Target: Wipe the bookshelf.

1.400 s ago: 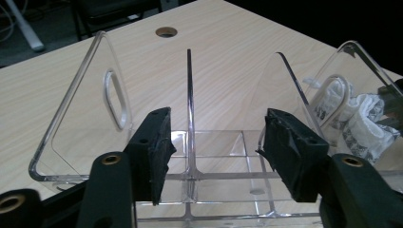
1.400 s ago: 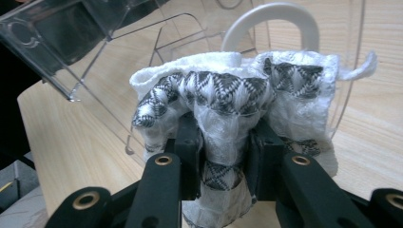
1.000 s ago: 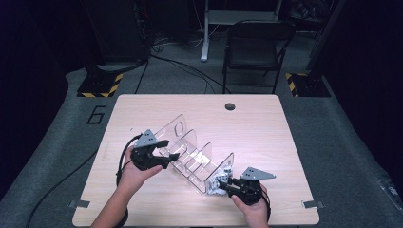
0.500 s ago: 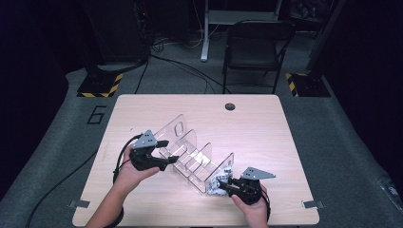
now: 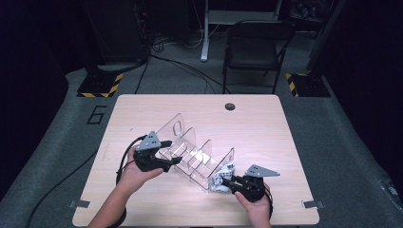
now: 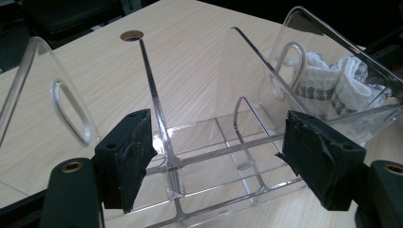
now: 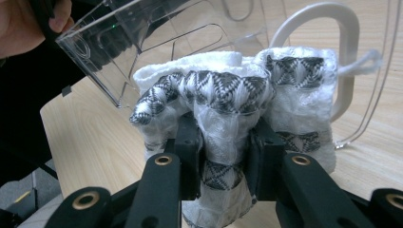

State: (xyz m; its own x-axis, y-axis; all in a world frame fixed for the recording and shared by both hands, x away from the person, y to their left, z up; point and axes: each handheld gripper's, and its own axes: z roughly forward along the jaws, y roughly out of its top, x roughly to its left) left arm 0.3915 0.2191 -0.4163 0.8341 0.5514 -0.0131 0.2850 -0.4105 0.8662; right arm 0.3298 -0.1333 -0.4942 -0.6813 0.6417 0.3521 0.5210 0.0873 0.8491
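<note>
While the right gripper (image 7: 223,156) pinches the white-and-black woven cloth (image 7: 228,95) | it may snag on the clear plastic rack (image 5: 199,154) near the table's front edge | left gripper (image 6: 228,161) spread wide.

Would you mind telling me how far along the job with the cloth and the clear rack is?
Done: the right gripper is shut on the cloth, at the rack's near end. In hand: the left gripper, jaws open, sits at the rack's far end. Left: the cloth still sits outside the rack, whose compartments look empty.

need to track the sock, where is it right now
The sock is pinched in the right gripper, at the near right end of the clear rack, just outside its end wall.
</note>
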